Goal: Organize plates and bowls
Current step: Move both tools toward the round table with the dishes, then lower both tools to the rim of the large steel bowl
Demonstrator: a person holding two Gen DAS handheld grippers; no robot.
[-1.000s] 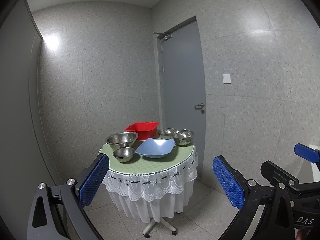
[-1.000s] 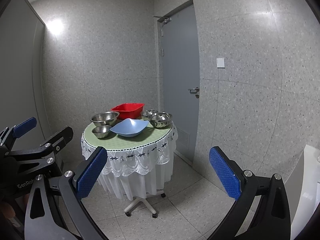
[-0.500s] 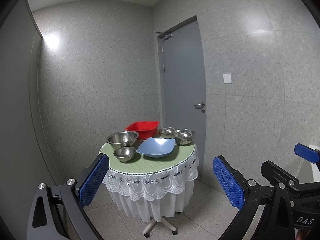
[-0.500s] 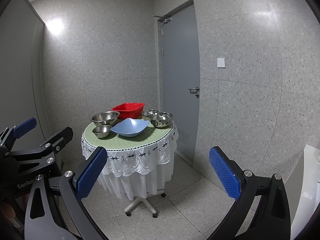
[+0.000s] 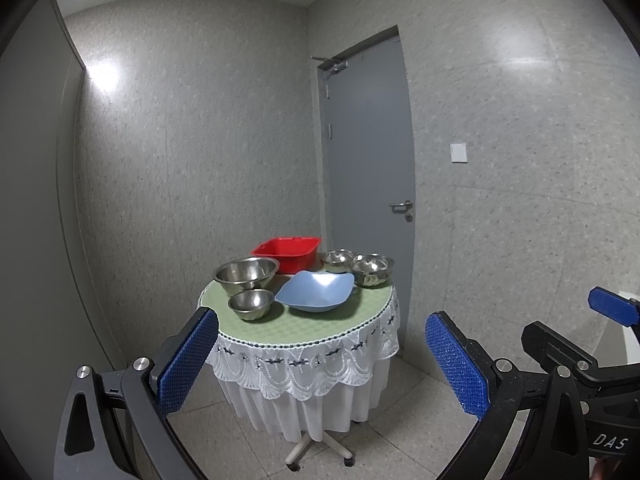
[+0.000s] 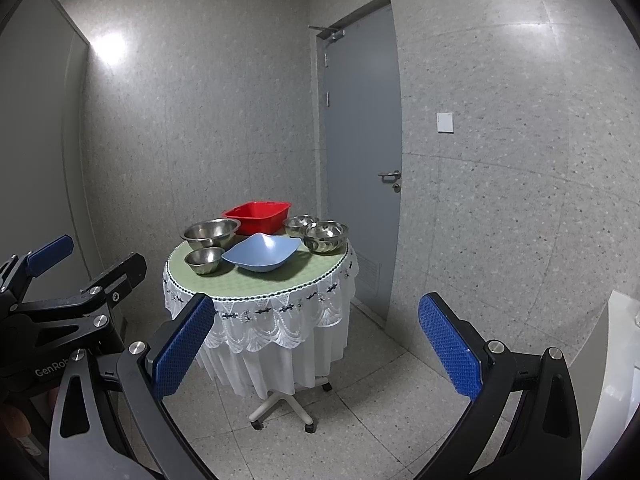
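A small round table [image 5: 320,330] with a green top and white lace skirt stands ahead in both views. On it lie a blue squarish plate [image 5: 316,290] [image 6: 262,253], a large steel bowl [image 5: 246,273] [image 6: 211,233], a small steel bowl [image 5: 251,303] [image 6: 205,259], two more steel bowls [image 5: 372,268] [image 6: 326,236] at the right, and a red tub [image 5: 287,253] [image 6: 258,216] at the back. My left gripper [image 5: 320,356] and right gripper [image 6: 316,340] both stand open and empty, well short of the table.
A grey door [image 5: 366,152] is shut behind the table on the right. Speckled walls close the corner. The table sits on a wheeled base [image 6: 280,408] on a tiled floor. A white object [image 6: 616,380] stands at the far right.
Both views have drifted slightly; the table sits a touch nearer and more to the right. Both grippers stay open.
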